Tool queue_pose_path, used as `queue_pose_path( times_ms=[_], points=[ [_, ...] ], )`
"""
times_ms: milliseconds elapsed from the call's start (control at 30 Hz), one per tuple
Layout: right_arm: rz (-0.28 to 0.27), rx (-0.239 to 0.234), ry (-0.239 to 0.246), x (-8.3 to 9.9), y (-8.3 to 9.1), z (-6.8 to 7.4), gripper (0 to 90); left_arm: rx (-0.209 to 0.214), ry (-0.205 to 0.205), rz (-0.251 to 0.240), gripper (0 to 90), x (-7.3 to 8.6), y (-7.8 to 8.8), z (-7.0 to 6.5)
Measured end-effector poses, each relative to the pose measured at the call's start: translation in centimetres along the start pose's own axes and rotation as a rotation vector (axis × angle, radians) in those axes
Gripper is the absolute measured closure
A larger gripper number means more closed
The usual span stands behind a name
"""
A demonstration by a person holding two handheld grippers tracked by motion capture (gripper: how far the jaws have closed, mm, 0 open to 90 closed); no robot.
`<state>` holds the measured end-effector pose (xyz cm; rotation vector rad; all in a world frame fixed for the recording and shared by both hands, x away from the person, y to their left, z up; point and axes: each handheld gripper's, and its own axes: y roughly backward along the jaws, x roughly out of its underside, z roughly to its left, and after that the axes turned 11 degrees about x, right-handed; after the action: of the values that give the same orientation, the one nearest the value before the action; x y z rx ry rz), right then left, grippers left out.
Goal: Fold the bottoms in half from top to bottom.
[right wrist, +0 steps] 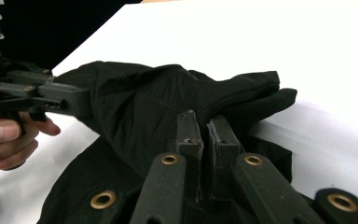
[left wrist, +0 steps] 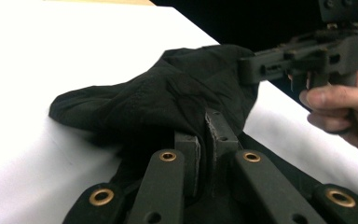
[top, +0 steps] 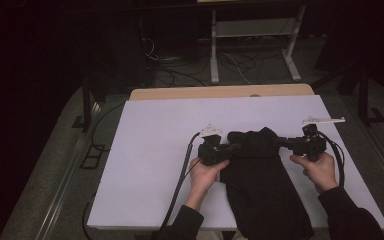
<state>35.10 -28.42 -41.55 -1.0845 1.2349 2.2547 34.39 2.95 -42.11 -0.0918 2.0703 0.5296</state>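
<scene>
1 black garment (top: 262, 180) pinched by 2 tongs: left (top: 228, 148), right (top: 283, 143).

The black garment (top: 260, 175) is soft woven cloth, matt, with fine creases and a faint stitched seam up at about 12 o'clock in the left gripper view. The table (top: 150, 150) has a smooth, flat white top, matt like paper or laminate, and the strip along its far edge (top: 220, 92) looks like pale wood. The left gripper (left wrist: 206, 135) and right gripper (right wrist: 204, 128) are matt black, hard plastic by the look of it, with shiny brass-coloured metal rings at the joints. Their pads (left wrist: 214, 128) look grey and a bit rough, scuffed at the edges.
</scene>
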Motion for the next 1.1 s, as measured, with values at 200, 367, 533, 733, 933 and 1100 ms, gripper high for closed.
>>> queue_pose_path(
  times_ms=[200,367,533,733,933,1100],
  points=[
    [0.016,-0.004,0.011,0.4,0.3,0.2,84.4,0.009,-0.021,0.006,84.5,0.6,0.3,-0.9],
    [0.030,-0.003,0.020,1.0,0.8,0.3,84.4,0.019,-0.034,0.021,84.4,0.9,0.6,-1.5],
    [0.036,-0.003,0.031,1.4,1.4,0.4,84.4,0.026,-0.049,0.029,84.3,1.1,0.7,-2.1],
    [0.068,-0.001,0.042,2.1,1.6,0.3,84.4,0.029,-0.051,0.060,84.3,2.0,0.7,-2.5],
    [0.097,0.002,0.051,2.8,1.6,0.1,84.4,0.040,-0.031,0.073,84.3,3.1,0.7,-2.6],
    [0.119,0.001,0.058,3.2,1.4,0.2,84.3,0.053,-0.015,0.097,84.1,4.0,0.4,-2.2]
  ],
)
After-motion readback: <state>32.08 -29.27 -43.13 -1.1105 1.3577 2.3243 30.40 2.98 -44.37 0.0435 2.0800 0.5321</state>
